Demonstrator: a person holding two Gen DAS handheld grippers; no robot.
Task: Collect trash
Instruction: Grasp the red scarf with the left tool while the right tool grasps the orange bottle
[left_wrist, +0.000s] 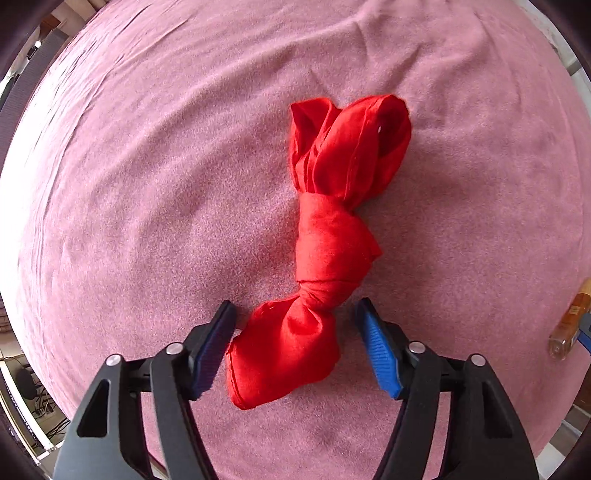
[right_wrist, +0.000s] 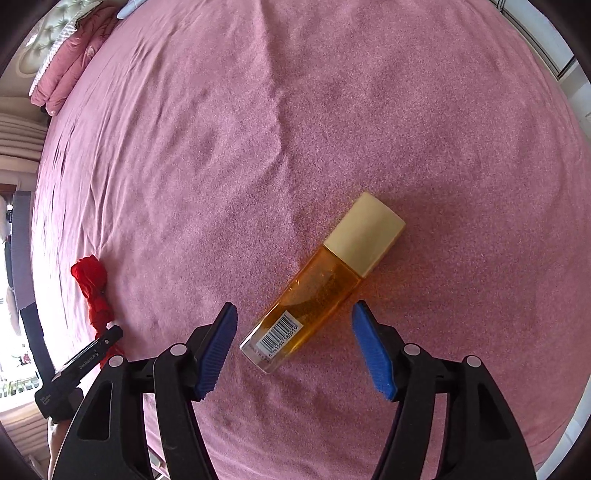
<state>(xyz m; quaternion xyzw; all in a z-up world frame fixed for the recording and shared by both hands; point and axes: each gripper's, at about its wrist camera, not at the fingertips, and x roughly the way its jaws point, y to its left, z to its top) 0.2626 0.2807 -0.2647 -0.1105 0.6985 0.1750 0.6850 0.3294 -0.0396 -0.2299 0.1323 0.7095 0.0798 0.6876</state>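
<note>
Across a pink fleece bedspread, two pieces of trash lie well apart, each with a handheld gripper poised above it. Seen from the left wrist camera, the left gripper points almost straight down at a knotted red cloth. Its jaws stand apart, one on each side of the cloth's lower bunched end; the left pad sits just beside the fabric, and whether it touches is unclear. Seen from the right wrist camera, the right gripper hangs over an amber bottle with a cream cap, lying on its side at a slant. Those jaws are also apart, flanking the bottle's barcoded base without pressing it. At the bed's far corner rests a folded pink quilt. Both hands appear to be at the reaching step, nothing yet picked up. Next, each gripper likely needs to settle lower and close: gently gathering soft cloth on the left, squeezing squarely across the slick bottle on the right.
</note>
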